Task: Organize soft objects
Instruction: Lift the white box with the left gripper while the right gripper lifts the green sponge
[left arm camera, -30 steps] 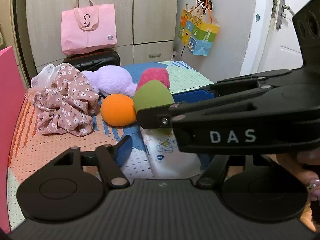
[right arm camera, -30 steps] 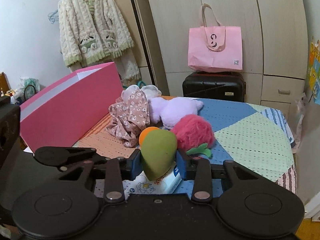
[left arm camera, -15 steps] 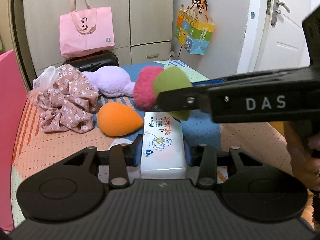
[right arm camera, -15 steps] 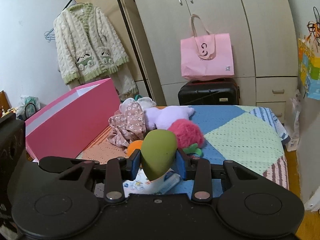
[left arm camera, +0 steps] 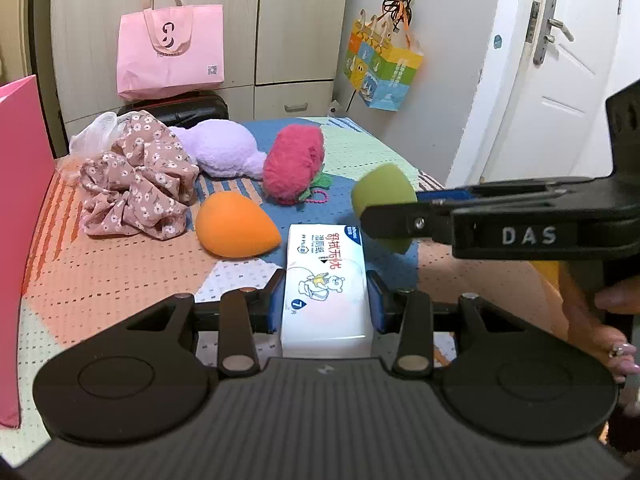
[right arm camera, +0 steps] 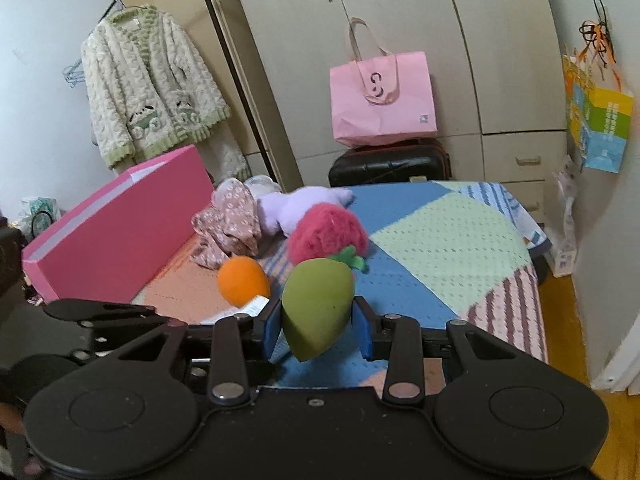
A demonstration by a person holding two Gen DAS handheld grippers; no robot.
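Left hand-held gripper (left arm camera: 326, 300) clamps wipes pack (left arm camera: 326, 280); right, marked "DAS", grips green sponge (right arm camera: 316, 308)

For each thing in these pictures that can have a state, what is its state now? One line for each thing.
left gripper: shut on the tissue pack
tissue pack: gripped, lying on the bed
right gripper: shut on the green sponge
green sponge: held off the bed
orange sponge: lying free on the bed
floral cloth: crumpled
wardrobe doors: closed
white door: closed
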